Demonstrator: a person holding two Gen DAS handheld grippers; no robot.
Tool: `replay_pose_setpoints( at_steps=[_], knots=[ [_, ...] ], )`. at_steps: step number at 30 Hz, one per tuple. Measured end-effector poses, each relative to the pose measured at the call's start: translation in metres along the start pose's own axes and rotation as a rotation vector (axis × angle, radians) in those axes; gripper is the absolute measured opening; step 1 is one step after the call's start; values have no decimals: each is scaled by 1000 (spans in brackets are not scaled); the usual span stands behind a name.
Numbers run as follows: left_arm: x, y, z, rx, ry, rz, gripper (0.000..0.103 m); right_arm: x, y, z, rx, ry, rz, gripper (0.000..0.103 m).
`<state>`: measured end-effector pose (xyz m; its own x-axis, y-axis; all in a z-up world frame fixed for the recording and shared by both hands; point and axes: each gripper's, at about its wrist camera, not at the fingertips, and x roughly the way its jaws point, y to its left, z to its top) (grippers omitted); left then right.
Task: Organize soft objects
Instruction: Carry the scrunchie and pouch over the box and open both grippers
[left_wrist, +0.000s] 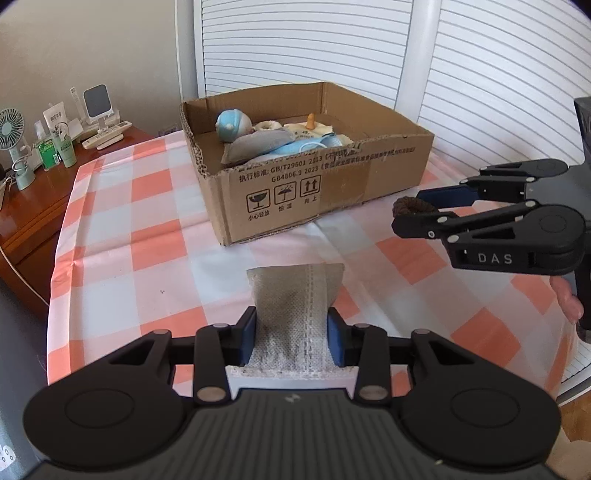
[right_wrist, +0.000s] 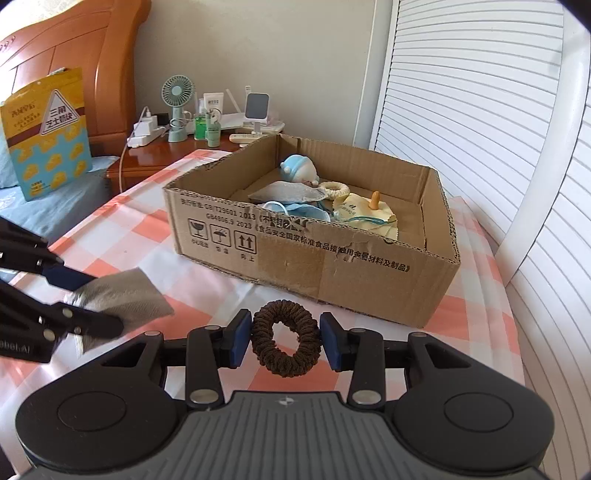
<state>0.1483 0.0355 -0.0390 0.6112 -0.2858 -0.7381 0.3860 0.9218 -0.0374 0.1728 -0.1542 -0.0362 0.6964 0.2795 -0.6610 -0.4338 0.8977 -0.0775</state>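
Note:
My left gripper is shut on a grey fabric pouch, held above the checked tablecloth in front of the cardboard box. It also shows at the left of the right wrist view with the pouch. My right gripper is shut on a brown scrunchie, held above the cloth before the box. It shows at the right of the left wrist view with the scrunchie. The box holds a blue plush toy, a grey pouch, masks and a yellow cloth.
A wooden nightstand at the left carries a small fan, bottles and a charger. A yellow snack bag stands on the bed. White louvred doors rise behind the box. The checked table ends at the left.

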Motion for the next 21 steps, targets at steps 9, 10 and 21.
replay_pose_setpoints(
  at_steps=[9,10,21],
  knots=[
    [-32,-1,39,42,-72,-7,37,-35,-2,-2,-42,-14,17,46],
    [-33,-1,47,44,-86,-4,37,-39,-3,-1,-45,-22,15,46],
    [11,11,125,21,-144,57,38,-52,-9,10,-59,-61,9,46]
  ],
)
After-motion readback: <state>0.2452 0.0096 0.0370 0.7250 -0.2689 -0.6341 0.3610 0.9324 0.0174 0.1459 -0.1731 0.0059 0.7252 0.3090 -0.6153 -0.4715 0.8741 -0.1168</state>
